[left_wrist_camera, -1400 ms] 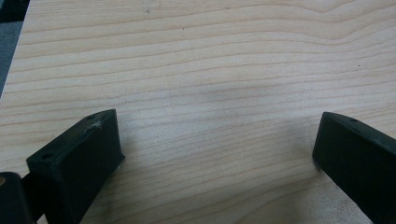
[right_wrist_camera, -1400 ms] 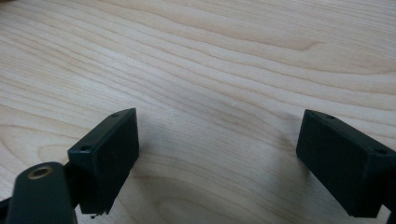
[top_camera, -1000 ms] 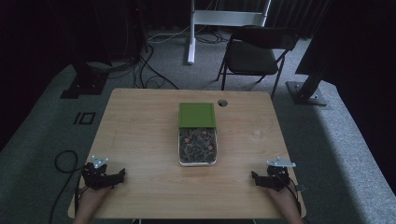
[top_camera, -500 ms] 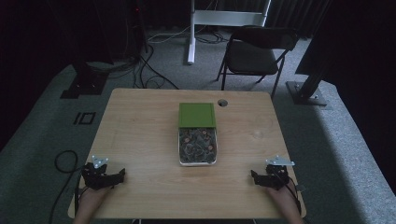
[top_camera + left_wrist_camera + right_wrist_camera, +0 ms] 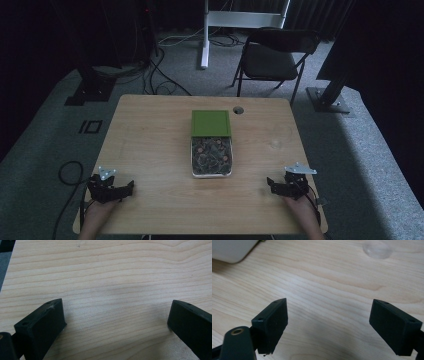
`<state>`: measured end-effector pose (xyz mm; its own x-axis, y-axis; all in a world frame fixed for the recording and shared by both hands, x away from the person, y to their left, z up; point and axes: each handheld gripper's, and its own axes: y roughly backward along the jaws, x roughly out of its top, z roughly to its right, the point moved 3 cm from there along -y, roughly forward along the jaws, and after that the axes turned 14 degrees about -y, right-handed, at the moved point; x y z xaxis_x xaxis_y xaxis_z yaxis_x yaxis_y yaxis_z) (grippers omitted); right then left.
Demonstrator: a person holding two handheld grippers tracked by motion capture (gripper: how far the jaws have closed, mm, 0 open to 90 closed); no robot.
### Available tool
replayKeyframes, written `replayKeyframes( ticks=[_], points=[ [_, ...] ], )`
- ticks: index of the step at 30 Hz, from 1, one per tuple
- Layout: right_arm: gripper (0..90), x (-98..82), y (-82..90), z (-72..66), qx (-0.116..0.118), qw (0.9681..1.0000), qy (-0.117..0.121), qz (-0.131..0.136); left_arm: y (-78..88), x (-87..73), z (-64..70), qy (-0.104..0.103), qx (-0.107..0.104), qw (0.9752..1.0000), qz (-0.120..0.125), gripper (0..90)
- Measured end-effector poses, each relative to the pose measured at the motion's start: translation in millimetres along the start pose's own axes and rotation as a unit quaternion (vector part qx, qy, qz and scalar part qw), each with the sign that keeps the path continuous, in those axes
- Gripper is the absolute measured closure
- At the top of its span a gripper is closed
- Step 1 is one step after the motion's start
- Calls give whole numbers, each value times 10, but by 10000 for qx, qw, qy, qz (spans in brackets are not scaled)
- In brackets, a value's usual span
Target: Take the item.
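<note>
Container [image 5: 212, 157] mid-table [image 5: 150, 130], lid [image 5: 211, 123] just behind — perhaps touching, grippers [image 5: 111, 190] [image 5: 287, 188] at near corners — well apart

I count one wooden table [image 5: 150, 150]. On it I see one clear box [image 5: 212, 172] full of small mixed pieces, too small for me to count, and one green lid [image 5: 211, 123]. I have two grippers: the left gripper [image 5: 111, 189] and the right gripper [image 5: 286, 186]. Behind the table stands one folding chair [image 5: 274, 55].

Wooden table [image 5: 150, 145], black folding chair [image 5: 272, 57] behind it, cables [image 5: 165, 75] on grey floor
</note>
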<state>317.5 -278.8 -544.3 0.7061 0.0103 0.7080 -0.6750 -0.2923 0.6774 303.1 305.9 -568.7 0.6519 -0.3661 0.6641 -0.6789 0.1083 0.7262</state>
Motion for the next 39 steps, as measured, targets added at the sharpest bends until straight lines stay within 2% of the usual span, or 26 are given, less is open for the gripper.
replayKeyframes(
  ticks=[4, 14, 25, 39],
  points=[
    [152, 62, 34, -51, 96, 9999, -4, 79, 0, 0, 0, 1, -1, 10000, 2, 16],
    [168, 184, 113, -136, 161, 9994, -4, 293, 0, 0, 1, 3, 1, 10000, 3, 17],
    [168, 338, 221, -272, 346, 9982, 109, 486, 1, 0, 1, 3, 0, 10000, -3, 17],
    [168, 495, 263, -450, 539, 9964, 209, 624, 1, 0, 0, 2, 0, 10000, -4, 17]
  ],
)
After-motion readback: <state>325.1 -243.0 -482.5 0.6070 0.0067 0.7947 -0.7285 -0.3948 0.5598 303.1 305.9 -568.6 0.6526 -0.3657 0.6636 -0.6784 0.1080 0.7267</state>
